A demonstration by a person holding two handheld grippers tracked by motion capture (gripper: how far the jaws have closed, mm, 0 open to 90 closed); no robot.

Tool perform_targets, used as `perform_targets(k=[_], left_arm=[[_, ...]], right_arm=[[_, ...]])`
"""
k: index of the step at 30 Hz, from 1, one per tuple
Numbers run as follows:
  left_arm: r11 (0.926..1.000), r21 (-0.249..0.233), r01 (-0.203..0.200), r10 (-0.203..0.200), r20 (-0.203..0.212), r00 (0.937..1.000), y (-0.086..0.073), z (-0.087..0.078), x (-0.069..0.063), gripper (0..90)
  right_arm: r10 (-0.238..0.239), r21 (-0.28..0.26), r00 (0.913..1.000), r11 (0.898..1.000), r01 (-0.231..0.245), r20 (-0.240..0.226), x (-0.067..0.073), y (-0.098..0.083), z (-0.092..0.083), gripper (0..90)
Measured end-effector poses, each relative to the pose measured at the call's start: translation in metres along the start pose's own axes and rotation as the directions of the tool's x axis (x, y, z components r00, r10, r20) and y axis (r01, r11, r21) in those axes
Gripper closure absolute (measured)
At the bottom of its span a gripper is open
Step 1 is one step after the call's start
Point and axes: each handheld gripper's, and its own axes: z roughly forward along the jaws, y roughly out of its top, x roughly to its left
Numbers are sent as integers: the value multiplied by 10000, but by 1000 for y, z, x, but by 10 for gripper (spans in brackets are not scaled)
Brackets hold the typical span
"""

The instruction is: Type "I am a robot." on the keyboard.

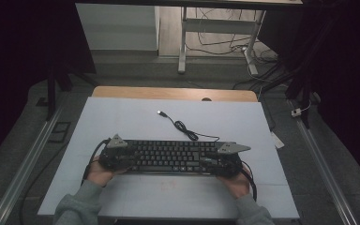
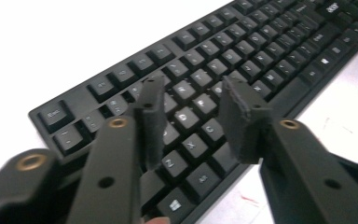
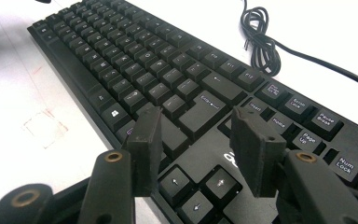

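The flat black plastic keyboard (image 1: 173,156) with matte square keys lies on the white table (image 1: 136,122). The left gripper (image 2: 193,116) and the right gripper (image 3: 200,140) hover above its ends, jaws apart, gripping nothing.

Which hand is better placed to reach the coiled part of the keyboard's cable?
Probably the right. The right gripper sits at the keyboard's right end, and the coiled cable lies just beyond that end. The left gripper is over the far end, by the Esc key.
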Motion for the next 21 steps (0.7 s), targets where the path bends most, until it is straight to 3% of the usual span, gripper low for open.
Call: perform_targets(k=[9,11,15,21], left_arm=[[9975,283,-642,620,741,9953,1,5,-12,890],[9958,414,-816,769,1052,9915,1,7,-16,892],[9902,677,-1223,1128,1293,9852,0,15,-25,892],[9874,932,-1282,1164,1234,9855,-2,24,-29,892]], right_arm=[[62,50,10000,10000,-62,-22,-1,0,1,534],[48,121,10000,9999,-48,-8,-1,0,1,534],[40,146,10000,9999,-39,-72,-2,-1,2,532],[104,149,9999,9998,-103,-49,-2,-1,1,532]])
